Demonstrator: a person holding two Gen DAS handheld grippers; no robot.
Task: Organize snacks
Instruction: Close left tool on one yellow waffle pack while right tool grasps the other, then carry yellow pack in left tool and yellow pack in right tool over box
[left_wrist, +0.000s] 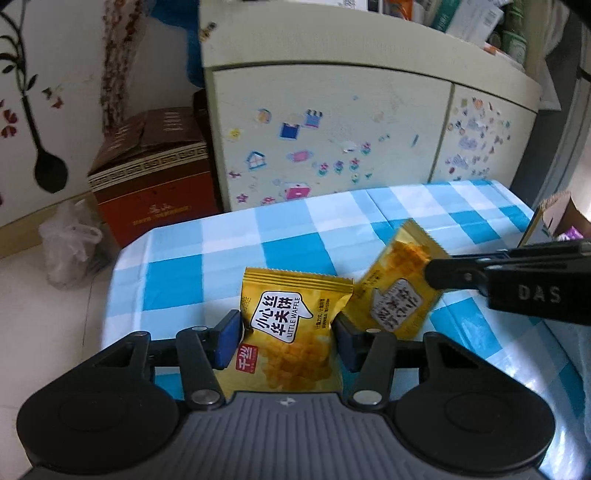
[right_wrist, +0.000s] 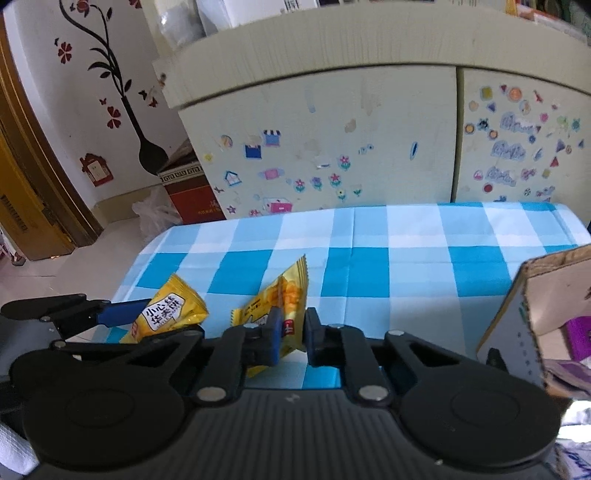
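The two waffle packets, one (left_wrist: 291, 332) between blue pads and one (right_wrist: 280, 306) standing on edge, are glossy yellow foil-like film with crimped, ridged end seals. The tablecloth (left_wrist: 295, 251) looks like smooth, slightly shiny checked sheet with fold creases, while the box (right_wrist: 546, 295) is matt brown corrugated cardboard with rough cut edges. The left gripper (left_wrist: 286, 341) and right gripper (right_wrist: 291, 338) are matt black plastic with bare metal pins and ribbed grey housings
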